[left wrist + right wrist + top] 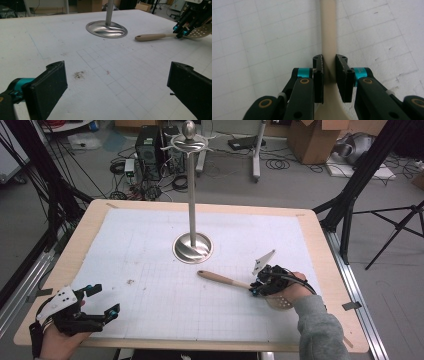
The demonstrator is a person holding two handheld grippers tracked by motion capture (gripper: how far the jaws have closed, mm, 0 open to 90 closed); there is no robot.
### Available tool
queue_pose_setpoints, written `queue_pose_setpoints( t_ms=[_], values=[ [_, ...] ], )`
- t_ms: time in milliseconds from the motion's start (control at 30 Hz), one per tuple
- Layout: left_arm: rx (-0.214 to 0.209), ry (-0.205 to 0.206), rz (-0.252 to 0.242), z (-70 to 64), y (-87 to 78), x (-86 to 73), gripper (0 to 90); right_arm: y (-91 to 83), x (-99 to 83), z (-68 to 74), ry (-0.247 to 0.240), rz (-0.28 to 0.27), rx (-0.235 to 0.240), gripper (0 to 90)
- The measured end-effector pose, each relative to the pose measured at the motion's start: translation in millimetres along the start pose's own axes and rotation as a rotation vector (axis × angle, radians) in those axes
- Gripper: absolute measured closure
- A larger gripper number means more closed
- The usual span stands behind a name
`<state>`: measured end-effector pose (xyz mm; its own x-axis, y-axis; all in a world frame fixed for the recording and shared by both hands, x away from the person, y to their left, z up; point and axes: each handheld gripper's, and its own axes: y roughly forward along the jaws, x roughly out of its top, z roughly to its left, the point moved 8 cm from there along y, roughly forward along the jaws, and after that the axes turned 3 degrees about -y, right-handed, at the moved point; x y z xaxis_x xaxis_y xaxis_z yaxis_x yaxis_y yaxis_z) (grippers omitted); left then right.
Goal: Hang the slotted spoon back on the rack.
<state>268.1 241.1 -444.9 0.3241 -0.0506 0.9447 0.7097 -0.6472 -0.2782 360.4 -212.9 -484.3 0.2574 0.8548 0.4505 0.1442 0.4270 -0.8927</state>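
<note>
Gripping the slotted spatula (235,282) by the neck, right where the pale handle widens into the perforated blade, is what the right gripper (260,285) is doing, with its jaws pinching the handle from both sides in the right gripper view (328,37). The spatula lies flat on the white mat, toward the right edge of the worktop (320,270), its handle end pointing at the round base of the metal stand (192,247) in the middle.

My guess is it's meant to hang on the hooks up top (189,142). If so, I'd lift straight up first so the long handle doesn't drag or swing, since a grip this near the blade leaves plenty of lever sticking out. Keep the pinch firm, the handle looks smooth. Watch the pole on the way in.

Left gripper (97,307) sits near the front left corner, jaws spread wide, holding nothing, well apart from everything.
</note>
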Motion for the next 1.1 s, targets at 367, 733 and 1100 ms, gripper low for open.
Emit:
queue_pose_setpoints(
  t_ms=[367,733,1100],
  values=[
    [0.000,0.001,0.002,-0.6,0.7,-0.3,3.0,-17.3,7.3,-2.1,0.042,-0.109,-0.004,77.8],
    [-0.003,0.007,-0.006,-4.1,-0.6,1.7,3.0,-34.6,11.8,-9.6,0.071,-0.218,-0.036,77.8],
    [0.017,-0.004,0.003,-1.2,-6.5,-4.1,2.9,-54.3,18.0,-16.9,0.128,-0.365,-0.027,77.8]
  ],
)
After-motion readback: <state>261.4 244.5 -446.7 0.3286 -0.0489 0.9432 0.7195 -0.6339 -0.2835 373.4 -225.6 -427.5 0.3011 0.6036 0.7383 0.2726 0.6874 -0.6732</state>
